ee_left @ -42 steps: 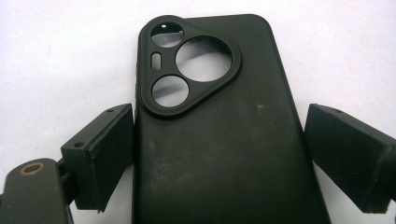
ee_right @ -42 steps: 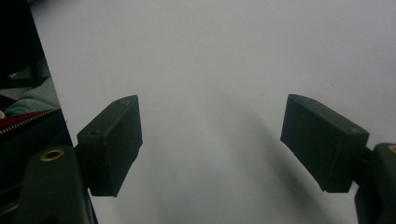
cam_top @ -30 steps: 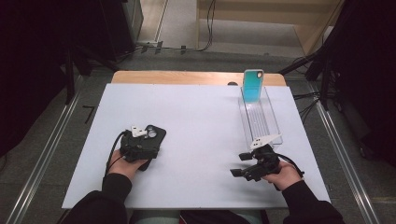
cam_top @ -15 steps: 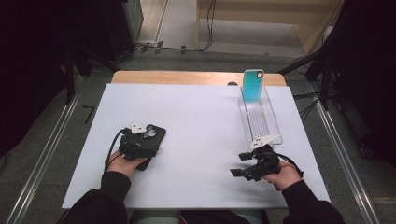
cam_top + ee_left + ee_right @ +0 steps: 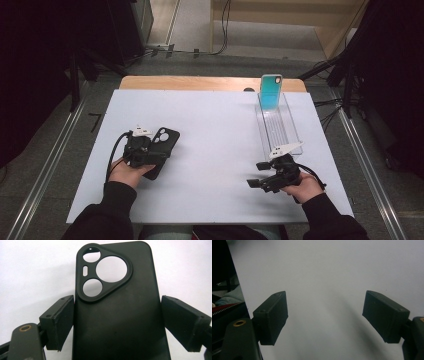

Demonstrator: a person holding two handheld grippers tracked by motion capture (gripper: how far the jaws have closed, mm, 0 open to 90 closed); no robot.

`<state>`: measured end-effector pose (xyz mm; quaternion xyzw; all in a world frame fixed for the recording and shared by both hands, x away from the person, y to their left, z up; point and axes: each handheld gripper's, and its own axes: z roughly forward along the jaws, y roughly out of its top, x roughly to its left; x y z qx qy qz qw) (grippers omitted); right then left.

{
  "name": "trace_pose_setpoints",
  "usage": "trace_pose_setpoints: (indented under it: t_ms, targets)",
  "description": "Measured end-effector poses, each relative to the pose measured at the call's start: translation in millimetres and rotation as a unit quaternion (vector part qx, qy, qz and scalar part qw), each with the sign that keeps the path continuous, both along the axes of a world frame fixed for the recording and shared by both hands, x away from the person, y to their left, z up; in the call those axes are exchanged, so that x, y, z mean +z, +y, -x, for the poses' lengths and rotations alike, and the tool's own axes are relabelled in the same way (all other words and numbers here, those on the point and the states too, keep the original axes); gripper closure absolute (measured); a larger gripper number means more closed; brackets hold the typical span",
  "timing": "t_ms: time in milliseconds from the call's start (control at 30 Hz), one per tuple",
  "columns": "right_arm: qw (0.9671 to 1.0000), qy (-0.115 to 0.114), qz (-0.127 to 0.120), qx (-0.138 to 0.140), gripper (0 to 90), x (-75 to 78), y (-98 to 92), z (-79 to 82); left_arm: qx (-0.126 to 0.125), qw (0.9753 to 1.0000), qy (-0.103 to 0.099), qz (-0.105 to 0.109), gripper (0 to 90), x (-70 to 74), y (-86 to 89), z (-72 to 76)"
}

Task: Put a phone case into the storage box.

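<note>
A black phone case (image 5: 167, 139) lies flat on the white table (image 5: 215, 150) at the left, its back up and its camera cutouts showing. My left gripper (image 5: 159, 151) is open over its near end. In the left gripper view the case (image 5: 117, 290) fills the gap, with one jaw close beside each long edge of my left gripper (image 5: 117, 322). At the front right, my right gripper (image 5: 257, 175) is open and points left just above bare table. Between the jaws of my right gripper (image 5: 324, 317) there is nothing but white surface.
A clear plastic rack (image 5: 279, 129) lies at the back right, with a teal phone case (image 5: 271, 92) standing upright at its far end. A wooden edge (image 5: 200, 83) runs along the back of the table. Metal rails and cables border the sides.
</note>
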<state>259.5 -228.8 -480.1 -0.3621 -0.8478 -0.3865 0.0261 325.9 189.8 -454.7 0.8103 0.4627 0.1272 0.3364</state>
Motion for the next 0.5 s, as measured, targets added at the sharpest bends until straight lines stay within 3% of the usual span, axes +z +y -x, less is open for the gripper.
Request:
trace_pose_setpoints:
  t_ms: [267, 500]
  targets:
    - [1.0000, -0.007, -0.004, -0.001, 17.6, 1.0, -0.6, 0.9, -0.036, 0.9992, 0.008, 0.015, 14.8, 10.2, -12.8, 7.5]
    - [0.9996, -0.022, -0.013, -0.009, 16.9, 2.6, -2.7, 2.1, -0.075, 0.9966, 0.010, 0.032, 14.8, 13.6, -25.8, 13.4]
